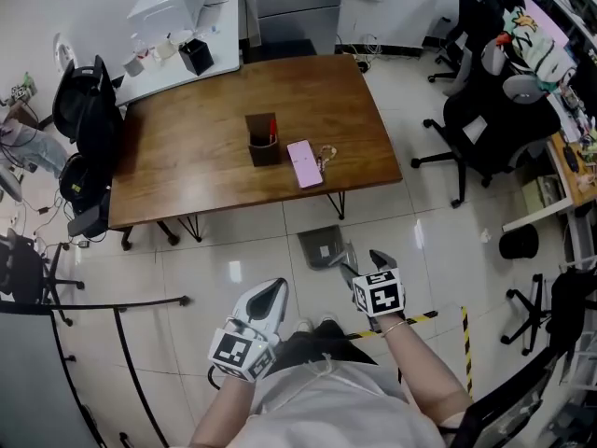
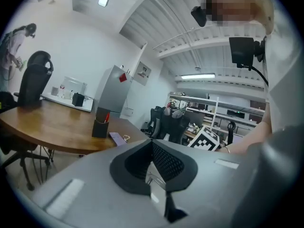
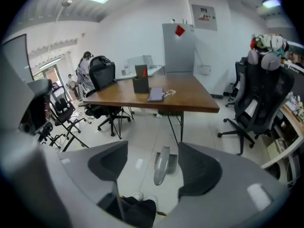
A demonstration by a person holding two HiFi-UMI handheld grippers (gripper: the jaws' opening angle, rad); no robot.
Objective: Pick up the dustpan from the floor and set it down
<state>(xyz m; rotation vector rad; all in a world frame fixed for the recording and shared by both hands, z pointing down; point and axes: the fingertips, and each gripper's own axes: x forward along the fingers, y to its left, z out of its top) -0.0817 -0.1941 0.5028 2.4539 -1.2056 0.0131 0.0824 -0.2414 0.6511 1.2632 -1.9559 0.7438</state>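
**Head view:** The dustpan (image 1: 322,247) lies on the tiled floor just off the near edge of the wooden table (image 1: 205,157). Its handle points toward 4 o'clock. The right gripper (image 1: 364,267) hangs near it, with the pan at about 10 o'clock from its tips, apart from them. The left gripper (image 1: 270,297) sits lower, at about 8 o'clock from the pan and well clear of it.

**Left gripper view:** The left gripper (image 2: 153,148) points out level over the table, fingers pressed together with nothing between them.

**Right gripper view:** The right gripper (image 3: 152,151) has its fingers spread and empty. It looks down at the dustpan (image 3: 163,165), which shows in the gap at 12 o'clock, still on the floor and not touched.

**Handling:** The pan looks like thin grey plastic, so it is probably light and stiff with a smooth, rather slippery skin. The raised handle seems the best place to pinch it, near where it joins the pan, so the tray does not swing or tip.
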